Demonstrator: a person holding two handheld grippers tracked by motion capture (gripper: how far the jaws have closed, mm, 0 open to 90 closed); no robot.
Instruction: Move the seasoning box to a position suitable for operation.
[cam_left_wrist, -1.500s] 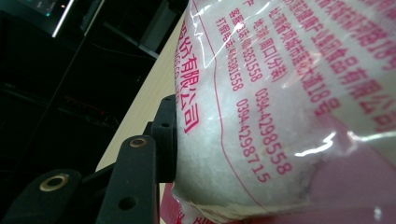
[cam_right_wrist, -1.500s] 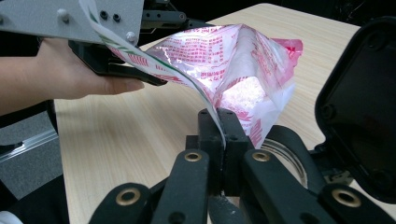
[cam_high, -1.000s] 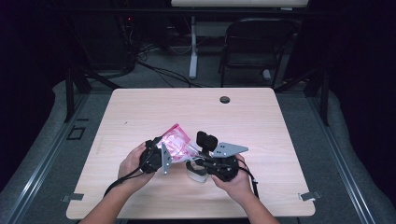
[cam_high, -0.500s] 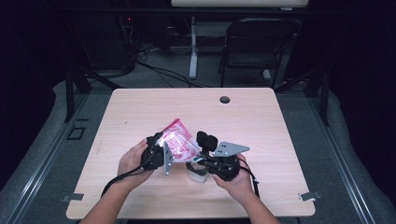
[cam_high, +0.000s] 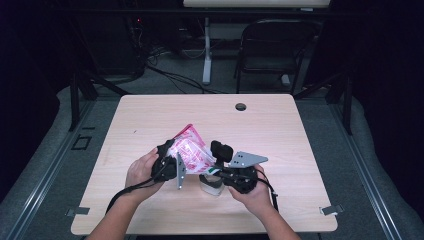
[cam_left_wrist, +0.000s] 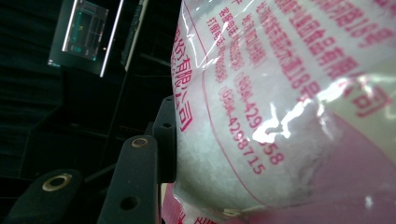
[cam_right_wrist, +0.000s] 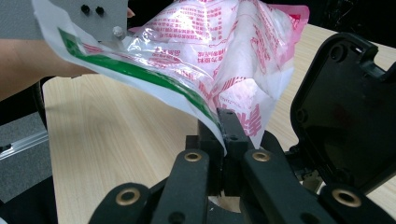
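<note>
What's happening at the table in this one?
A person is holding a clear plastic bag with pink print and white grains between two hand-held grippers, above the wooden table. The left gripper holds the bag's bulk; the right gripper is clamped shut on the bag's edge.

The clear plastic bag (cam_left_wrist: 280, 116) carries red Chinese print, mostly unreadable, and phone numbers partly readable, one ending "4298715".
</note>
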